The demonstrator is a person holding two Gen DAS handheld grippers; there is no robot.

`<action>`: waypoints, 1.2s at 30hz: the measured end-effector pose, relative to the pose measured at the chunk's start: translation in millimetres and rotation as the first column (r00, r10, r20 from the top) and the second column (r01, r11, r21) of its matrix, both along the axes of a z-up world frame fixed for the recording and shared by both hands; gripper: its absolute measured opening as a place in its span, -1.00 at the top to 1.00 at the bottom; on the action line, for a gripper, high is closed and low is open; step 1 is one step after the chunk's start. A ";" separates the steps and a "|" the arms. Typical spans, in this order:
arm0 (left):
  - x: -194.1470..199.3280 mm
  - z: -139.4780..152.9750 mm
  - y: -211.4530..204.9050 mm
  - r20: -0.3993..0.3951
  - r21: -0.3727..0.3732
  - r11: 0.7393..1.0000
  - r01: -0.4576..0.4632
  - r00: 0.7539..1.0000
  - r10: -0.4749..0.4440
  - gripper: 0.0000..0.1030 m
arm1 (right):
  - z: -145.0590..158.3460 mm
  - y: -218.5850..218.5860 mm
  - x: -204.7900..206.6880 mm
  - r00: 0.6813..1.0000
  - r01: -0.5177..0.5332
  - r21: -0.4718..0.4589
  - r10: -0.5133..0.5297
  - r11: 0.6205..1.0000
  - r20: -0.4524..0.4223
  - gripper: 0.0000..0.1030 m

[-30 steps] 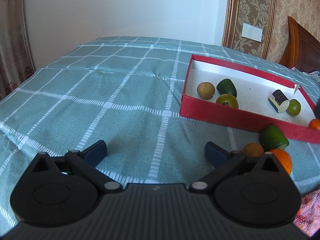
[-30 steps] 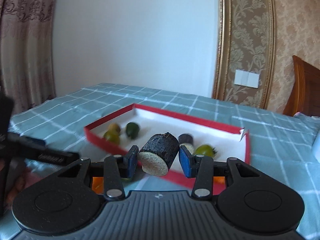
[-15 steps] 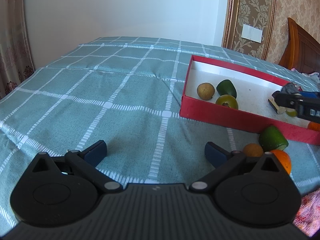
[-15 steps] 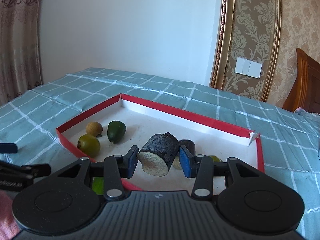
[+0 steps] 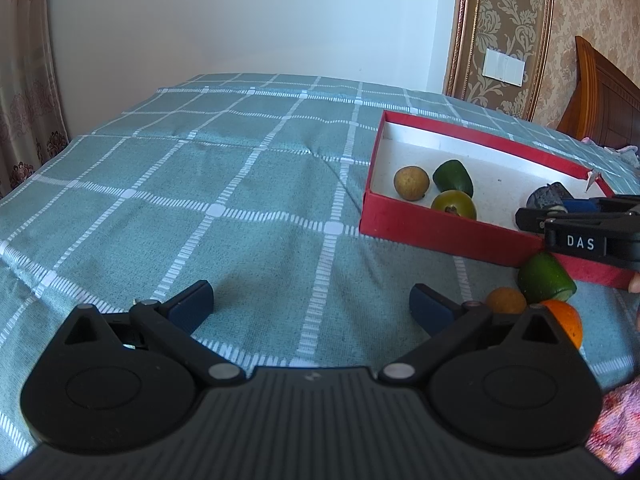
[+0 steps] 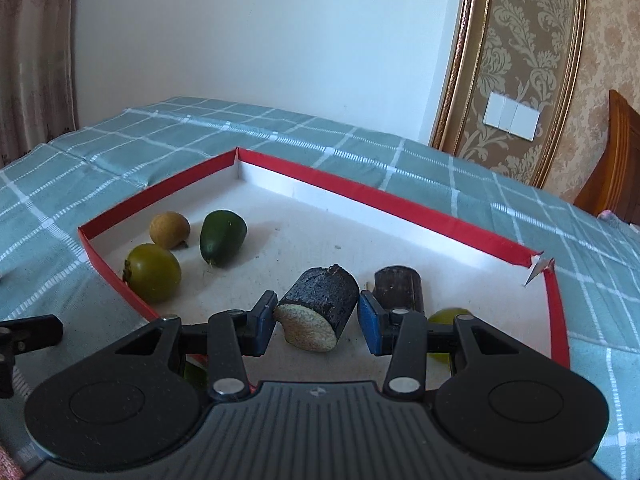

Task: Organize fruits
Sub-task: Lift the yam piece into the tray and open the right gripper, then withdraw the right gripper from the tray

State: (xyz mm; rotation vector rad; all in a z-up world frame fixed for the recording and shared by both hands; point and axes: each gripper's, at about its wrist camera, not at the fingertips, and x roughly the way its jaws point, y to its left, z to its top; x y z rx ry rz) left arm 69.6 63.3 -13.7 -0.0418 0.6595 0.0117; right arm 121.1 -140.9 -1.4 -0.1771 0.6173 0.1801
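Note:
My right gripper (image 6: 318,320) is shut on a dark cut fruit piece (image 6: 320,308) with a pale cut face, held over the white floor of the red box (image 6: 360,190). A brown round fruit (image 6: 169,230), a dark green fruit (image 6: 222,237), a yellow-green fruit (image 6: 153,272), another dark cut piece (image 6: 398,289) and a lime-green fruit (image 6: 444,316) lie inside the box. My left gripper (image 5: 312,306) stands open over the checked cloth, nothing between its fingers. Outside the box (image 5: 420,228) lie a cut green fruit (image 5: 546,278), a small brown fruit (image 5: 506,300) and an orange (image 5: 566,320).
The teal checked cloth (image 5: 200,184) covers the whole surface. The right gripper's arm (image 5: 580,224) reaches over the box's near wall in the left wrist view. A wooden headboard (image 5: 604,104) stands at the far right, a curtain (image 5: 24,92) at the left. A pink cloth (image 5: 616,420) lies bottom right.
My right gripper has carried the dark cut piece forward and down, from before the box's front wall to over its floor. The left gripper has stayed still.

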 end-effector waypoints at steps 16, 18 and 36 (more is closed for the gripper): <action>-2.0 1.0 4.7 0.013 -0.039 0.999 0.000 1.000 0.000 -1.00 | 10.6 -16.7 -35.3 0.997 0.023 -0.020 -0.022 1.000 0.074 -0.55; -2.9 1.0 6.9 0.016 -0.047 0.999 0.000 1.000 0.000 -1.00 | 13.9 -20.0 -51.3 0.993 0.038 -0.039 -0.033 0.999 0.116 -0.55; -33.2 8.8 6.3 0.076 -0.164 0.982 0.091 0.994 -0.079 -1.00 | -8.5 -41.9 -105.8 1.000 0.005 -0.034 -0.004 0.999 0.020 -0.58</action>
